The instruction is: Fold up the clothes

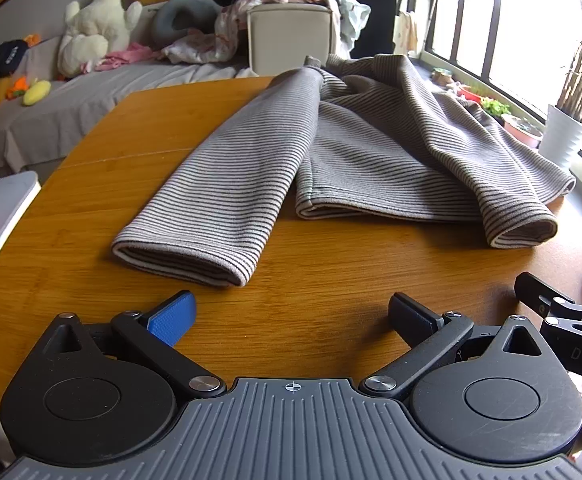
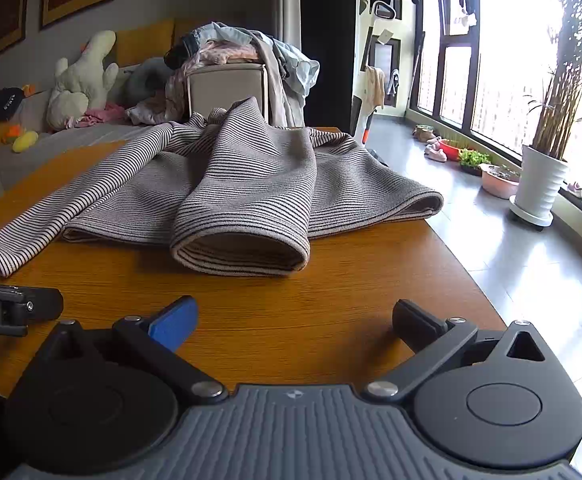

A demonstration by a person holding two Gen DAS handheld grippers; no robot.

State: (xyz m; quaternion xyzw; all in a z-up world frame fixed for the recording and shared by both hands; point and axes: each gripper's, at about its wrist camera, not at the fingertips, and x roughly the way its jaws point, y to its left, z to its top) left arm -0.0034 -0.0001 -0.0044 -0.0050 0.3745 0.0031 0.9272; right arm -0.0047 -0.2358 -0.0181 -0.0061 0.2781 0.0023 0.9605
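A grey striped long-sleeved top (image 1: 371,140) lies rumpled on the wooden table (image 1: 111,208). One sleeve (image 1: 227,184) stretches toward me, its cuff just ahead of my left gripper (image 1: 291,316), which stands open and empty over bare wood. In the right wrist view the same top (image 2: 251,176) shows its other sleeve cuff (image 2: 243,250) gaping straight ahead of my right gripper (image 2: 295,320), also open and empty. The body of the top is bunched up at the back.
The table's right edge (image 2: 471,280) drops to a tiled floor with a white plant pot (image 2: 539,184). Behind the table stands a beige hamper (image 1: 291,36) heaped with clothes, and a couch with a plush toy (image 1: 95,24). The other gripper (image 2: 11,310) sits at left.
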